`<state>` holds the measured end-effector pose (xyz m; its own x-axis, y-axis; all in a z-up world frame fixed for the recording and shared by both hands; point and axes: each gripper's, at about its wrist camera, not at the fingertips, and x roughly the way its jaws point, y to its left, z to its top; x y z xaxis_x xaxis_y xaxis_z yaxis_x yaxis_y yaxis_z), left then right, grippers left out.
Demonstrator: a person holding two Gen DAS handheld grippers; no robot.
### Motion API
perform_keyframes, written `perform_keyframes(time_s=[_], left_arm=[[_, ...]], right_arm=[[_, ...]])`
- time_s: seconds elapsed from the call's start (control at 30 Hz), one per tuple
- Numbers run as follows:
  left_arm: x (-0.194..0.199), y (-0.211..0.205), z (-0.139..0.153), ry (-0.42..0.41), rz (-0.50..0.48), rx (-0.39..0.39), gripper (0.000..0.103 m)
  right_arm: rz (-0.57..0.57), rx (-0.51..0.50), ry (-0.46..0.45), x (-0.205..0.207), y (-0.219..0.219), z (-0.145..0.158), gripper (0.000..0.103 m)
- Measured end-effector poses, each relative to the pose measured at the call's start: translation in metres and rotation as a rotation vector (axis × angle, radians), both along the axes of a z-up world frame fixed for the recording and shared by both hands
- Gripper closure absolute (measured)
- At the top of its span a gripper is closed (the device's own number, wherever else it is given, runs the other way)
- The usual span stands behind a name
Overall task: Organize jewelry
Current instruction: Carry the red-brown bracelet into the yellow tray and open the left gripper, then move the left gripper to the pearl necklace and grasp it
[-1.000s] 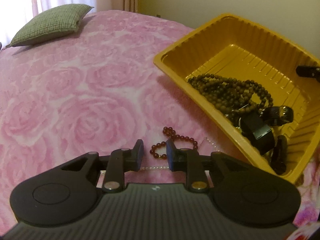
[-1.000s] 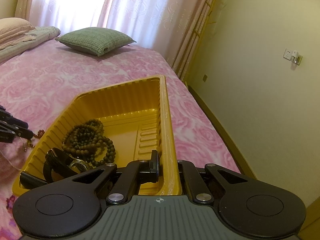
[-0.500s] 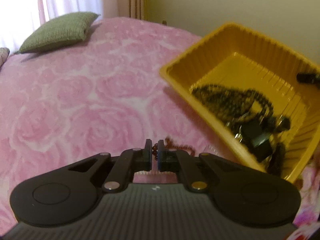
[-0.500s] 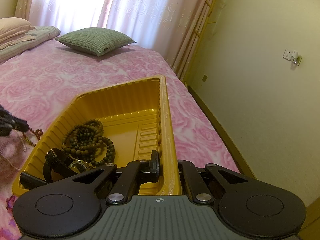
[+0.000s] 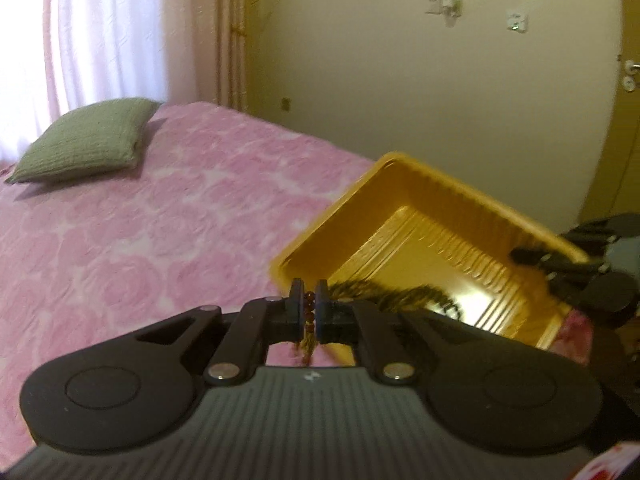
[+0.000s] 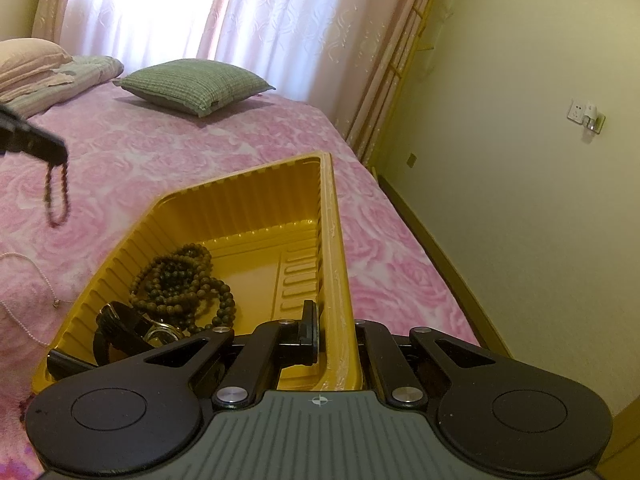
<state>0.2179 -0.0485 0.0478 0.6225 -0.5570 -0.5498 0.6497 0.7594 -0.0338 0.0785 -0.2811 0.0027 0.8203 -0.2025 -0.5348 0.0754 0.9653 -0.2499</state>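
Left gripper (image 5: 308,312) pinches a red bead bracelet (image 6: 56,196), apparently clear of the bedspread; right gripper (image 6: 334,334) clamps the yellow tray (image 6: 240,200) wall

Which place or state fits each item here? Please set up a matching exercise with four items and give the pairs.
Items:
1. red bead bracelet
2. dark bead necklace
3. pearl strand
4. yellow tray

Places or states:
A. lying loose on the pink bedspread
B. its wall pinched by the right claw
C. hanging from the shut left claw
D. heaped inside the tray

Pairs: 1-C, 2-D, 3-A, 4-B
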Motion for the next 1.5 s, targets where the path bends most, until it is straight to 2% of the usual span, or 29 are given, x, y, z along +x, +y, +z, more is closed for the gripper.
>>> perform_keyframes(time_s=[0.2, 0.5, 0.6, 0.67, 0.87, 1.1, 1.3, 1.5], left_arm=[[-0.010, -0.032, 0.008, 0.015, -0.080, -0.040, 0.099], [-0.012, -0.084, 0.002, 0.043, -0.173, -0.063, 0.099], [-0.011, -0.090, -0.003, 0.054, -0.177, -0.061, 0.096], [-0.011, -0.088, -0.006, 0.055, -0.165, -0.055, 0.088], [-0.007, -0.054, -0.010, 0.050, -0.096, -0.042, 0.086], [-0.002, 0.008, -0.022, 0.076, 0.046, -0.023, 0.086], [-0.003, 0.064, -0.039, 0.067, 0.182, 0.038, 0.085], [-0.004, 0.105, -0.061, 0.100, 0.289, 0.078, 0.085]], right_arm=[[0.002, 0.006, 0.000, -0.001, -0.001, 0.001, 0.099], [0.001, 0.005, 0.001, -0.001, 0.000, 0.001, 0.099], [0.002, 0.006, 0.003, -0.001, 0.000, 0.001, 0.099], [0.000, 0.006, 0.005, -0.001, -0.001, 0.001, 0.099], [-0.003, 0.008, 0.009, 0.002, -0.001, -0.001, 0.099], [-0.001, 0.001, 0.007, 0.003, 0.000, -0.001, 0.099], [-0.001, 0.002, 0.009, 0.003, 0.000, -0.001, 0.099], [-0.001, -0.005, 0.012, 0.002, 0.000, -0.002, 0.099]])
